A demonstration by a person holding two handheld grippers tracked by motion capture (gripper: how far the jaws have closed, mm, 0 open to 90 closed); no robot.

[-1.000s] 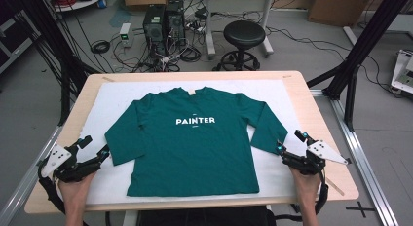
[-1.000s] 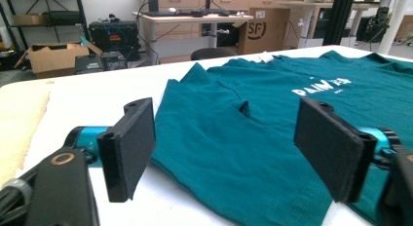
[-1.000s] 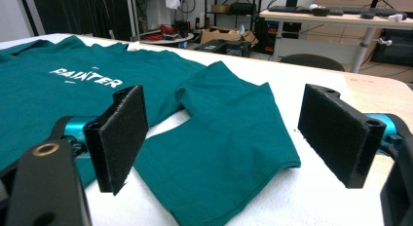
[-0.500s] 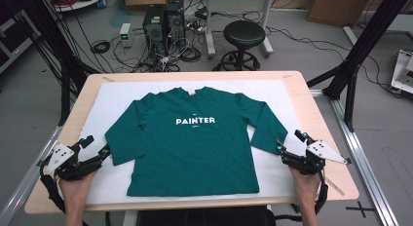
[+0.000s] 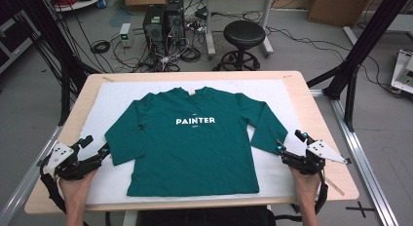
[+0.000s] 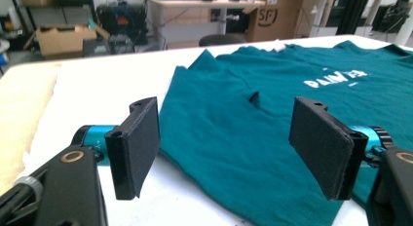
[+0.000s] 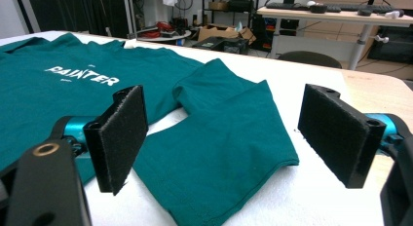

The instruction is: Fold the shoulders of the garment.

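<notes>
The wooden table (image 5: 319,119) is taking up the middle of the high view, and a white sheet (image 5: 112,97) is covering most of its top. A green long-sleeved shirt (image 5: 195,148) is lying flat and face up at the centre of that sheet, its collar pointing toward the top of the frame and its hem toward the bottom. White lettering (image 5: 195,121) reading PAINTER is running across its chest. Both sleeves are slanting outward and down, one toward the lower left, the other toward the lower right of the frame.

At the lower left of the high view a hand is holding the left gripper (image 5: 95,147), which is sitting just beside the cuff of the shirt's left-frame sleeve. In the left gripper view its jaws are standing wide apart with nothing pressed between them, and the left sleeve (image 6: 224,138) is lying on the sheet ahead of them.

At the lower right of the high view the other hand is holding the right gripper (image 5: 290,141), just beside the other cuff. In the right gripper view its jaws are likewise standing wide apart and gripping nothing, with the right sleeve (image 7: 229,148) lying flat between and beyond them.
</notes>
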